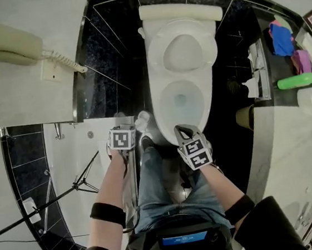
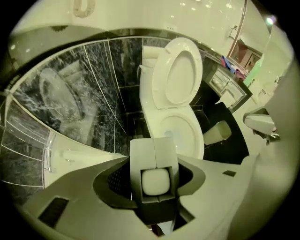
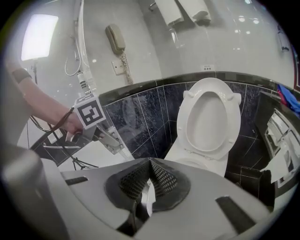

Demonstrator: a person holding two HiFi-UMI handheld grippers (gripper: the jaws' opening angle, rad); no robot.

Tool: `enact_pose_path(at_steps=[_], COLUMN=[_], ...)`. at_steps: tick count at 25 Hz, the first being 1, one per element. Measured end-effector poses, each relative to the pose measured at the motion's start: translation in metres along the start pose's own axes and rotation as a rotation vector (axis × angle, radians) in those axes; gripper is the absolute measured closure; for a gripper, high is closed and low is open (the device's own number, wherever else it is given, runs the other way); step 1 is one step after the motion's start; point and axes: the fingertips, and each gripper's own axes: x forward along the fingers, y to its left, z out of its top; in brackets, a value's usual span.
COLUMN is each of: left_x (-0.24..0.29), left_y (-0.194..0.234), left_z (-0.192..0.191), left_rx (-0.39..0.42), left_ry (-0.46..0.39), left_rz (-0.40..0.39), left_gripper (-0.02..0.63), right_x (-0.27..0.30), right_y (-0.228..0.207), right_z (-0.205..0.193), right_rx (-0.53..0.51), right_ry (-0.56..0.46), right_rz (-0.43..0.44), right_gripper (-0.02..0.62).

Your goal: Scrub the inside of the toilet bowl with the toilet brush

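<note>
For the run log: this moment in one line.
left gripper: shut on toilet brush | right gripper: shut, empty | toilet: seat up

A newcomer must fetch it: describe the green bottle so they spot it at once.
In the head view, find the white toilet, then the pale counter to its right. There the green bottle lies on its side, the only green item, between a pink object and a white roll.
</note>
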Motion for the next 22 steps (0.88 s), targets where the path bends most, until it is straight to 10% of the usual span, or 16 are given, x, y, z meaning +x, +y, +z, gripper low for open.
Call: enact_pose_path(at_steps=[22], left_x=[-0.189], left_y=[-0.173], left_z=[-0.023], left_rx=[0.114], left_ry=[-0.090], left_rz=[-0.061], left_gripper=[0.394], right_x=[-0.207], right_y=[-0.023], right_z=[-0.006], right_rx=[-0.059], right_ry=[-0.035], right_rz=[-0.030], right_gripper=[0.578])
